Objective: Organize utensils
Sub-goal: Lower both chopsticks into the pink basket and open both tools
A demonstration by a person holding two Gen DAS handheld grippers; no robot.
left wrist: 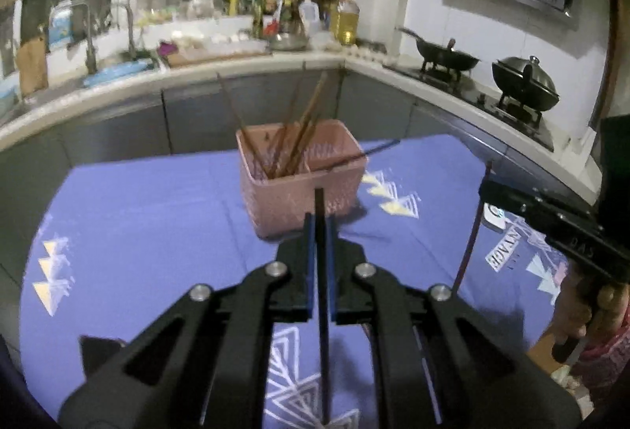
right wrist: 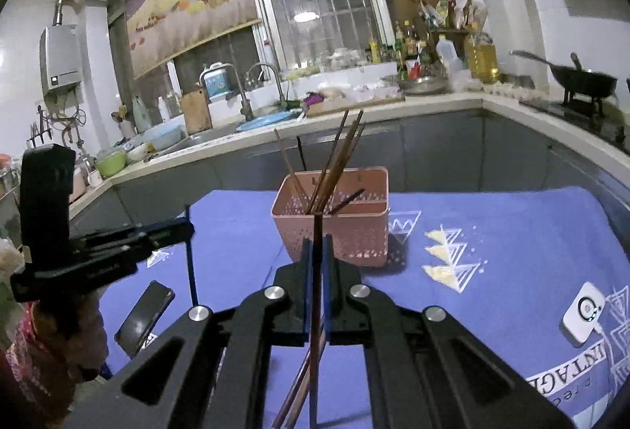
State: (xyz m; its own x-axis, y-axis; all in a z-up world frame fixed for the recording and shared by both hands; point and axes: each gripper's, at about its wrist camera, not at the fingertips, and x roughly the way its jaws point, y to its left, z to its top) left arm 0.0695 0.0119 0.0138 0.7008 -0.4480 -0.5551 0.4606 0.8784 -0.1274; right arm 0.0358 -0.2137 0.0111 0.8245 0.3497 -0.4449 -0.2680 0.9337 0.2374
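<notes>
Left gripper jaws clamp slim dark chopstick; right gripper jaws clamp brown chopstick; perforated pink basket.

The right hand-held gripper is clamped on a dark brown chopstick that stands upright between its closed jaws, its tip poking above them. Below the jaws, two more brown sticks slant away toward the bottom edge. Ahead, a pink perforated basket sits on the blue patterned cloth covering the table, with several chopsticks leaning in its left compartment. The left hand-held gripper holds a dark stick vertically, near a black phone. A white device lies at right.
</notes>
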